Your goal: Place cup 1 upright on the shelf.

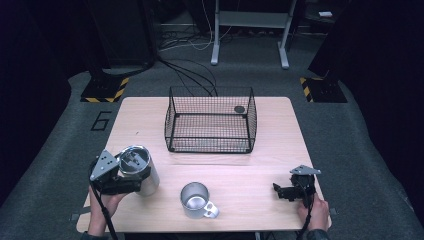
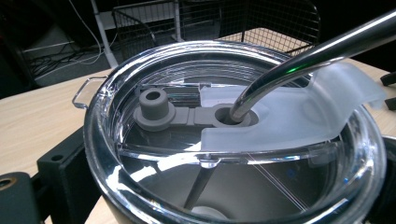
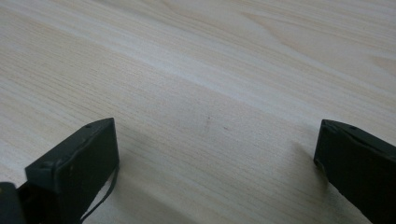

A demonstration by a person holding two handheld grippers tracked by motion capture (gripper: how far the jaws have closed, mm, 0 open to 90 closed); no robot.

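My left hand point(image 1: 102, 207) comes in low at the near left corner of the pale wooden table point(image 1: 280, 130), holding my left gripper point(image 1: 131, 186) level and pointed to my right. Its jaws are pressed against the sides of the tall stainless steel tumbler with a clear plastic lid point(image 1: 138, 170), which stands upright near the table's left edge. In the left gripper view, a bent metal straw point(image 2: 308, 51) passes through the lid's grey rubber stopper point(image 2: 187, 114), and a black jaw hugs the tumbler's wall at lower left.

My right hand point(image 1: 316, 210) rests at the near right corner, and my right gripper point(image 1: 276, 190) lies low over the wood with its jaws spread wide and nothing between them, just bare wood grain.

A short silver metal mug with a handle point(image 1: 196, 199) stands between my two grippers, just beside the tumbler. Farther back sits a black wire mesh basket point(image 1: 211, 120), well apart from both hands.
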